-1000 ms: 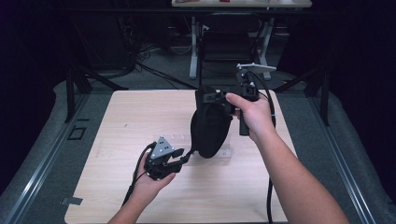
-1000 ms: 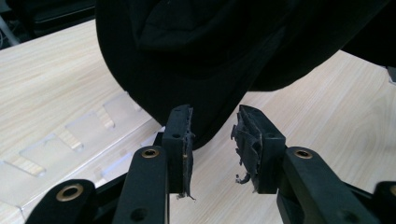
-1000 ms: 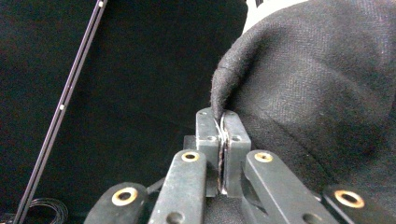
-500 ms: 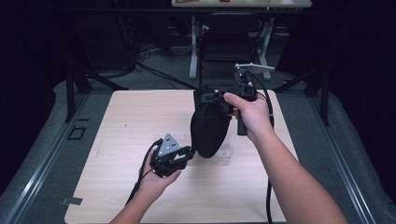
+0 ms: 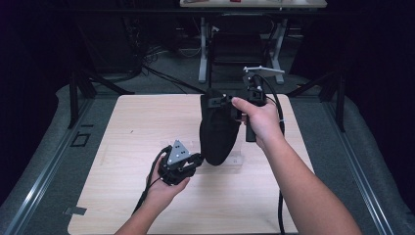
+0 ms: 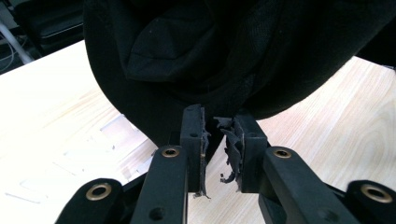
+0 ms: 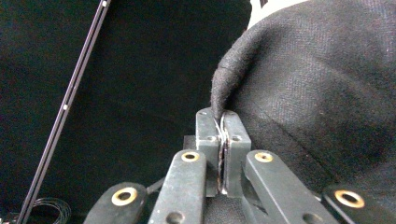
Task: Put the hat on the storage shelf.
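Note:
A black cloth bag (image 5: pixel 218 132) hangs over the wooden table (image 5: pixel 137 127), its lower end near the tabletop. My right gripper (image 5: pixel 216 102) is shut on the bag's top edge; in the right gripper view the hem (image 7: pixel 224 88) runs down into the closed pads of the right gripper (image 7: pixel 219 116). My left gripper (image 5: pixel 198 157) sits low at the bag's bottom left. Its jaws have just been closing. In the left gripper view the bag (image 6: pixel 224 56) hangs right over the left gripper (image 6: pixel 218 126), and its lowest fold dips between the tips while a gap still shows between the worn pads.
Clear tape strips (image 5: pixel 236 159) lie on the table under the bag. A cable (image 5: pixel 147 191) trails from the left gripper toward the front edge. Grey floor and metal rails (image 5: pixel 44 166) flank the table; desk legs (image 5: pixel 201 54) stand behind it.
The left hand has moved right, up to the bag's lower end, and its jaws have narrowed around the bottom fold. The right hand and the bag have stayed put.

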The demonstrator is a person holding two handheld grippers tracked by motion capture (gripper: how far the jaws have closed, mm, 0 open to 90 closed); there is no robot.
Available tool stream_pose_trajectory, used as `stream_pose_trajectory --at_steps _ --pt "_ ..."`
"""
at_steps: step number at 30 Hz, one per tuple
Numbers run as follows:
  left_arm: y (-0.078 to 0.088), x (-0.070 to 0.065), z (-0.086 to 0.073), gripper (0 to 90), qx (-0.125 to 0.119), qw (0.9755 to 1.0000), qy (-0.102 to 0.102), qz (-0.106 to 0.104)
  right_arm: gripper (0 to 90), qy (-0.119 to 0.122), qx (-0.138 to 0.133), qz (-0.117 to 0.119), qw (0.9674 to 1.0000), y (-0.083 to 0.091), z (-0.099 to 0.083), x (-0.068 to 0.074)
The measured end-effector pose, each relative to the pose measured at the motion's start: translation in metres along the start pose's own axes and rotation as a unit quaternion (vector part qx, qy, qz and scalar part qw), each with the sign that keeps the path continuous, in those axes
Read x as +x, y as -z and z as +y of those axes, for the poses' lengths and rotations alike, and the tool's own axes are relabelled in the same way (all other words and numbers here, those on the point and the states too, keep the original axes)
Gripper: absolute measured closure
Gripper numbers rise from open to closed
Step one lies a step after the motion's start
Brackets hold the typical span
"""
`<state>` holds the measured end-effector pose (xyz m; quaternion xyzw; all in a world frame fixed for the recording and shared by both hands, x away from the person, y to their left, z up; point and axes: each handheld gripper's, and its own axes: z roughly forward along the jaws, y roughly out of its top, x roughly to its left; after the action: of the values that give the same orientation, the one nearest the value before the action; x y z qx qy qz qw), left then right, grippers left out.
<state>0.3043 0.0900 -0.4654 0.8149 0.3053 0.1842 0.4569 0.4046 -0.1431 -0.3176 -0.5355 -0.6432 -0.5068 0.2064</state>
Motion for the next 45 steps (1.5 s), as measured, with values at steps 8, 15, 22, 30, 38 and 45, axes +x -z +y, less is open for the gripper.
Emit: stream_pose_trajectory --at_steps 8,15,22,30,38,45 --pt "0.001 -0.002 -0.002 79.9 -0.001 0.9999 -0.01 0.006 88.2 0.003 0.003 -0.002 1.0 0.0 0.0 0.001" --pt "0.001 -0.005 -0.004 81.7 -0.006 0.9994 -0.028 0.022 86.7 0.006 0.002 -0.003 1.0 0.001 -0.001 0.0" --pt "0.001 -0.007 -0.005 83.1 -0.005 0.9987 -0.042 0.03 82.5 0.004 -0.004 0.011 0.9999 0.006 -0.001 0.0" --pt "0.006 -0.001 -0.012 85.4 -0.005 0.9982 -0.037 0.048 83.0 0.017 -0.014 -0.002 0.9998 0.018 -0.002 0.002" --pt "0.008 0.004 -0.023 85.5 0.0 0.998 -0.035 0.052 83.4 0.017 -0.016 -0.005 0.9997 0.025 -0.003 0.0" --pt "0.006 0.008 -0.033 85.5 0.008 0.9982 -0.023 0.055 83.8 0.019 -0.016 -0.009 0.9997 0.029 -0.005 0.001"
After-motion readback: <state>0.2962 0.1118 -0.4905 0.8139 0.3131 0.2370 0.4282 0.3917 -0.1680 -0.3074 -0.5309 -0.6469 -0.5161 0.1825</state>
